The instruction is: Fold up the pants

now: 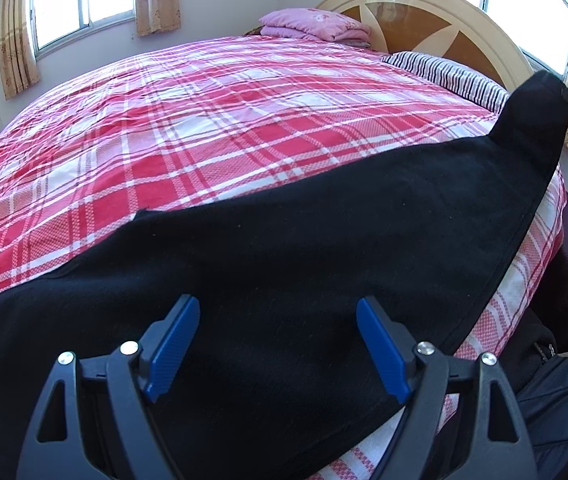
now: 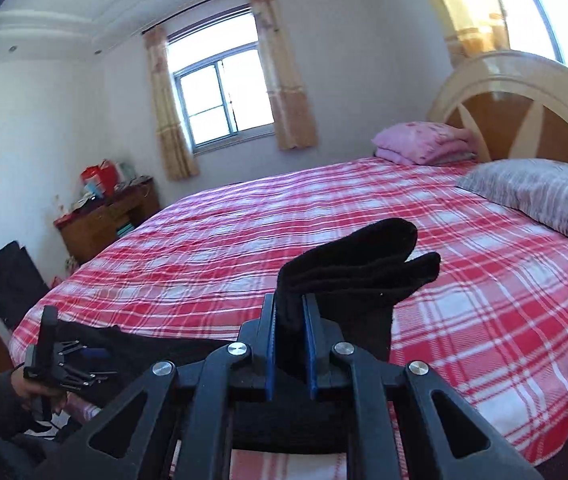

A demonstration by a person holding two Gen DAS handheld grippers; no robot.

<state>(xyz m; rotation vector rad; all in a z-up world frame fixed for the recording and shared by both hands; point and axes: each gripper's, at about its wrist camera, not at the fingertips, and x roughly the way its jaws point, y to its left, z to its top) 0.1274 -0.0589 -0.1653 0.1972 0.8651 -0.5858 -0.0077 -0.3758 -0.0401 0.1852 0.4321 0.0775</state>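
A bed (image 1: 211, 120) in red plaid carries black pants (image 1: 284, 240) along its 6 o'clock edge; right gripper (image 2: 292, 332), jaws pinching one end, lifts it at 2 o'clock; left gripper (image 1: 277, 346) hovers over the cloth, jaws spread, gripping nothing; likely mid-fold, next carrying the raised end across.

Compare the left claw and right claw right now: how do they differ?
The left claw is spread open over the black pants, gripping nothing; the right claw is clamped shut on one end of the pants. The left sits low over the bed; the right holds its end raised. Both have blue pads.
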